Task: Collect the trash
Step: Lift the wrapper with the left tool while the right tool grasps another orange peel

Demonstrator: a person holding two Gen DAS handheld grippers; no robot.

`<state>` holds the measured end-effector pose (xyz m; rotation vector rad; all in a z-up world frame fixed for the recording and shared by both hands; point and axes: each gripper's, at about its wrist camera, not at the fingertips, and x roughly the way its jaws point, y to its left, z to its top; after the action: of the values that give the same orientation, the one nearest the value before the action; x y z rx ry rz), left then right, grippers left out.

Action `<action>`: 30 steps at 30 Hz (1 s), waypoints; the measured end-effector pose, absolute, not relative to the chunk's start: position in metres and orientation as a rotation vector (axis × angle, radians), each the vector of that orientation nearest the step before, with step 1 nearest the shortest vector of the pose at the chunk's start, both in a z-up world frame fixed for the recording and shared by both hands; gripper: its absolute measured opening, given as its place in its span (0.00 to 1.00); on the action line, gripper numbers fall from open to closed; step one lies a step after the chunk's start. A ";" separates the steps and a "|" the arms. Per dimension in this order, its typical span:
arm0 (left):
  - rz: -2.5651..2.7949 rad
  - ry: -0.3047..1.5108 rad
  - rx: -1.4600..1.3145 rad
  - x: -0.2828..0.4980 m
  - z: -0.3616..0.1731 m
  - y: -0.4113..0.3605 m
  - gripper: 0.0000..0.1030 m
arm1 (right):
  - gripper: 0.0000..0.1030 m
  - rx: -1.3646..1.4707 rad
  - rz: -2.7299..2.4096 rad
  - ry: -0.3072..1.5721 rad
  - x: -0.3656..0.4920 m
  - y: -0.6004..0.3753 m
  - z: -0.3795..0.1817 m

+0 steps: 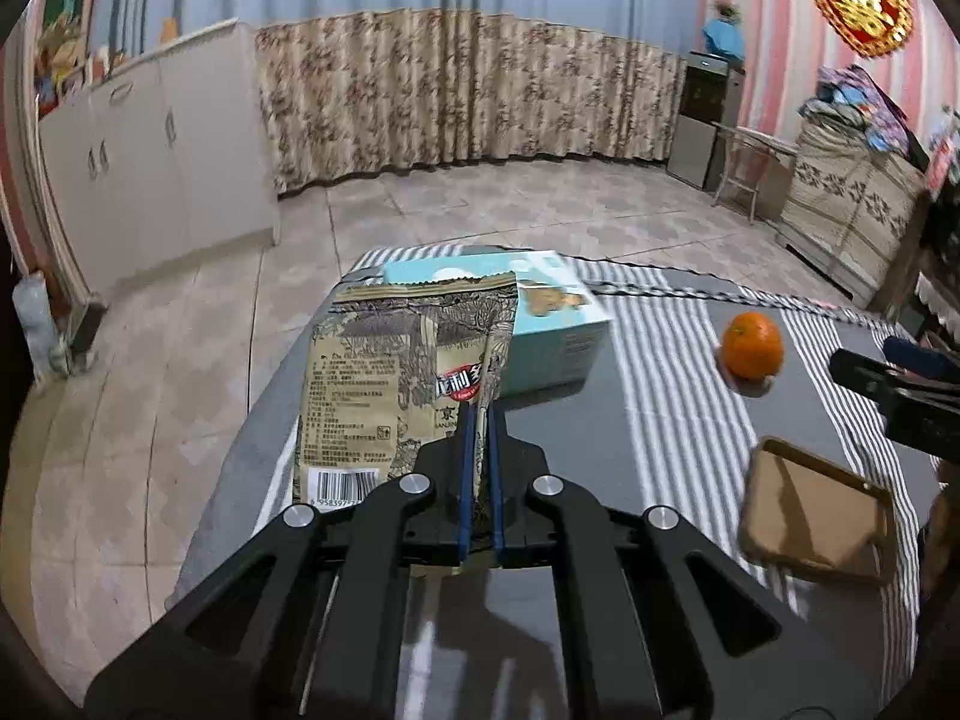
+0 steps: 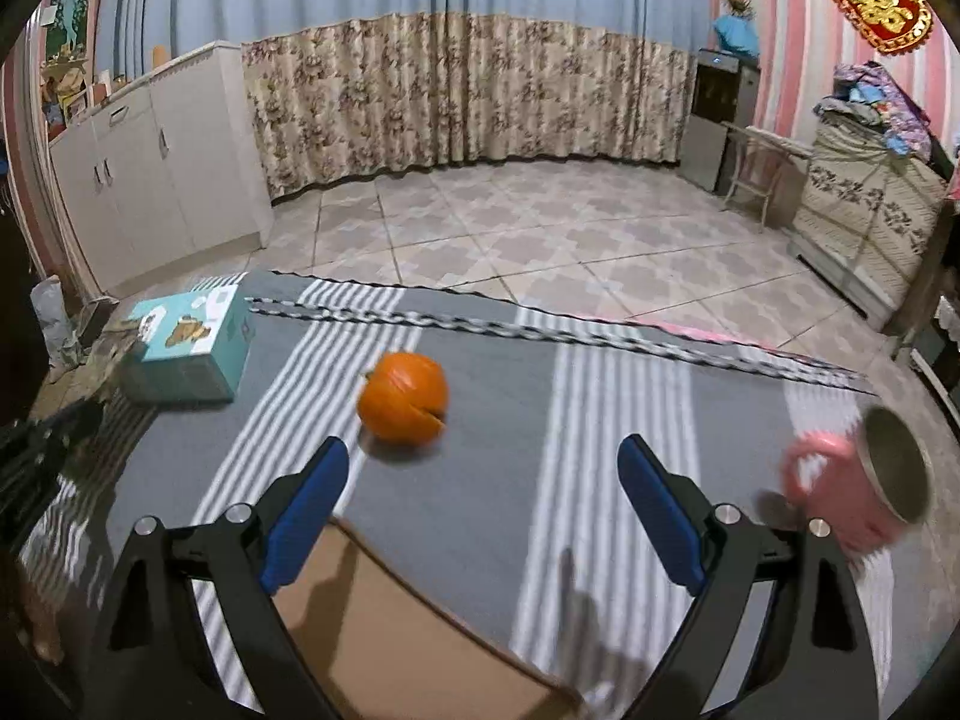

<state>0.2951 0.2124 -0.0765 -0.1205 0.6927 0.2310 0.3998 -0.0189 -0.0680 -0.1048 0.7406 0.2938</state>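
My left gripper (image 1: 479,420) is shut on an empty snack wrapper (image 1: 384,384), beige with grey drawings and a barcode, held upright above the left end of the striped table (image 1: 660,372). My right gripper (image 2: 483,468) is open and empty, low over the table, with an orange (image 2: 403,397) just beyond its left finger (image 2: 306,516). The orange also shows in the left wrist view (image 1: 752,345). A brown flat case (image 2: 384,630) lies under the right gripper and shows in the left wrist view (image 1: 810,522).
A light blue box (image 1: 558,324) stands behind the wrapper, also in the right wrist view (image 2: 189,348). A pink mug (image 2: 858,492) lies on its side at the table's right. Beyond the table are tiled floor (image 2: 510,228), white cabinets (image 2: 156,180) and curtains.
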 end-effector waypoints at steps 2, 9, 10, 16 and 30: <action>0.242 0.685 -0.141 0.296 -0.076 0.218 0.03 | 0.87 -0.110 0.301 0.757 0.410 -0.007 -0.072; 0.261 0.682 -0.136 0.298 -0.079 0.218 0.03 | 0.73 -0.119 0.306 0.841 0.440 0.020 -0.091; 0.262 0.683 -0.136 0.299 -0.079 0.217 0.03 | 0.67 -0.121 0.309 0.854 0.444 0.023 -0.094; 0.265 0.684 -0.135 0.299 -0.081 0.217 0.03 | 0.34 -0.093 0.384 0.892 0.444 0.025 -0.101; 0.258 0.678 -0.090 0.298 -0.082 0.212 0.03 | 0.32 -0.051 0.301 0.764 0.344 -0.087 -0.050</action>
<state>0.2981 0.2116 -0.0823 -0.0905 0.6778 0.2578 0.3444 -0.0870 -0.0502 -0.0512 0.7640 0.3010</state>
